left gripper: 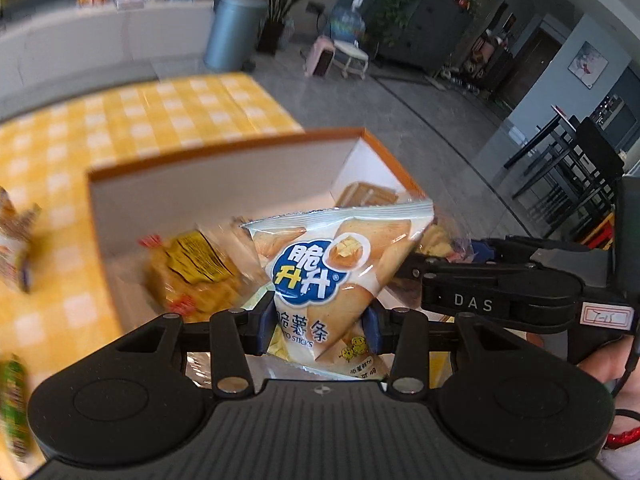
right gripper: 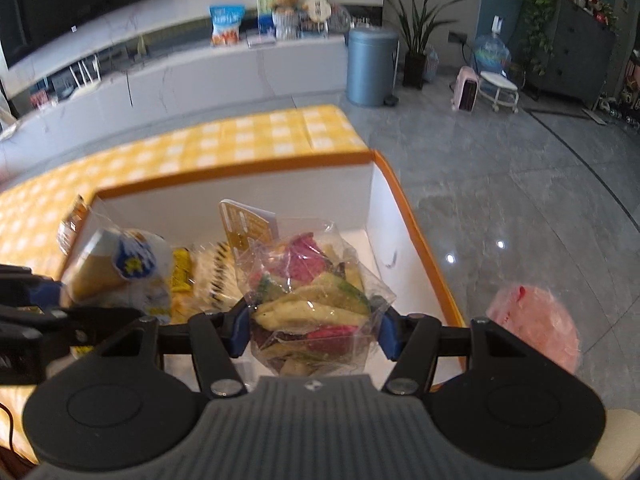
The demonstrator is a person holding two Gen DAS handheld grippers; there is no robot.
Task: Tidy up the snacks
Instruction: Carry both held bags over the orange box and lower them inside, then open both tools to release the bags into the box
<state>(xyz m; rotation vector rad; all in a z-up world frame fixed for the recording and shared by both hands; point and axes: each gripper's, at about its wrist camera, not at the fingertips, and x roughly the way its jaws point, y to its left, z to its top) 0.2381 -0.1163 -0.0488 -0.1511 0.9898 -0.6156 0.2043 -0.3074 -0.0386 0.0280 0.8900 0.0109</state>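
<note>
**Two snack bags held over the box**

A potato-stick bag (left gripper: 324, 276) is clamped between the closed-in fingers of the left gripper (left gripper: 318, 330). A clear bag of mixed chips (right gripper: 310, 304) is pinched by the right gripper (right gripper: 314, 330). Both are held above the near part of the orange-rimmed box (right gripper: 240, 174), where yellow packets (left gripper: 196, 276) are seen lying.

The soft tablecloth on the table (right gripper: 248, 140) is checked yellow and white. The open cardboard box (right gripper: 416, 236) is white inside with an orange rim. The crinkly potato-stick packet (left gripper: 320, 276) is white, tan and blue; the clear vegetable-chip bag (right gripper: 312, 292) shows pink, yellow and green.
</note>
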